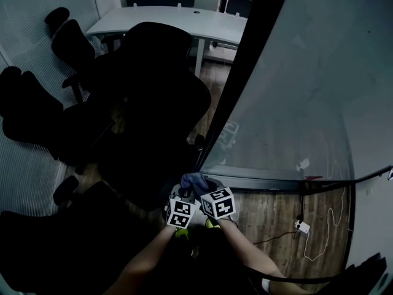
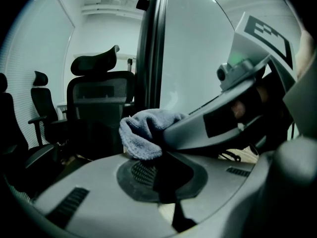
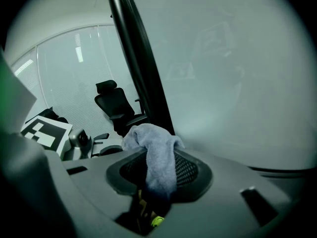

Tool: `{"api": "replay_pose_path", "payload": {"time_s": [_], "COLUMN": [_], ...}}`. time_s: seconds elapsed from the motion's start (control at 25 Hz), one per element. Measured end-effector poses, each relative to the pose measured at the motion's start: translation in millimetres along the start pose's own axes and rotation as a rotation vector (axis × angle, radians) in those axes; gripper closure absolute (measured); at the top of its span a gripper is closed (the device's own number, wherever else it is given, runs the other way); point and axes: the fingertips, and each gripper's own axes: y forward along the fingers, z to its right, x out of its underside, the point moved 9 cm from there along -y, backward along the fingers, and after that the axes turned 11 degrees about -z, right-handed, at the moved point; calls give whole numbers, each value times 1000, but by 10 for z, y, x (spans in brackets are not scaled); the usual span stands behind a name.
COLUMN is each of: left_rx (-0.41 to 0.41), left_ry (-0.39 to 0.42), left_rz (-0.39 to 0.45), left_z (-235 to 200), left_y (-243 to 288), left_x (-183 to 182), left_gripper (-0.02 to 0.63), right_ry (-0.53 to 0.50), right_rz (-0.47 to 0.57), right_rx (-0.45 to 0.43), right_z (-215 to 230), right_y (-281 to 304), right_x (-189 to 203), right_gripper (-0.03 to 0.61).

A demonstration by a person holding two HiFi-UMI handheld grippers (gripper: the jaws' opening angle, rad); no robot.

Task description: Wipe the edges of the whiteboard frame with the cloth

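Cloth [image 1: 195,182] sits low at the whiteboard frame [image 1: 239,72] corner, with the left gripper [image 1: 184,196] and right gripper [image 1: 207,192] meeting on it. Left gripper view: jaws pressed on its bunched end. Right gripper view: jaws pinching its hanging fold.

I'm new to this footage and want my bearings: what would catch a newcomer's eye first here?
The huge pale whiteboard fills the head view's right side, its black frame slicing diagonally down to the centre. At that frame's lower corner, the right tongs pinch a blue-grey cloth, with the left tongs crowding close beside. Dark office chairs mass on the left.
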Motion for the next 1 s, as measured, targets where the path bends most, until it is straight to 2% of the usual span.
{"api": "replay_pose_path", "payload": {"time_s": [0.4,0.56,0.76,1.0], "left_rx": [-55,-51,-42,-25], "left_ry": [-24,-23,5,14], "left_rz": [-58,-46,-57,-34], "left_z": [-76,-94,-122,-136], "left_y": [127,135,104,55], "left_x": [-32,-77,-117,-137], "left_gripper": [598,598,598,598], "right_ry": [86,63,115,154], "right_rz": [-10,-18,-35,19], "right_rx": [-39,-15,-50,-51], "right_z": [119,106,124,79], "right_y": [159,173,165,115], "right_x": [-37,-77,-119,-147], "right_gripper": [472,472,472,472]}}
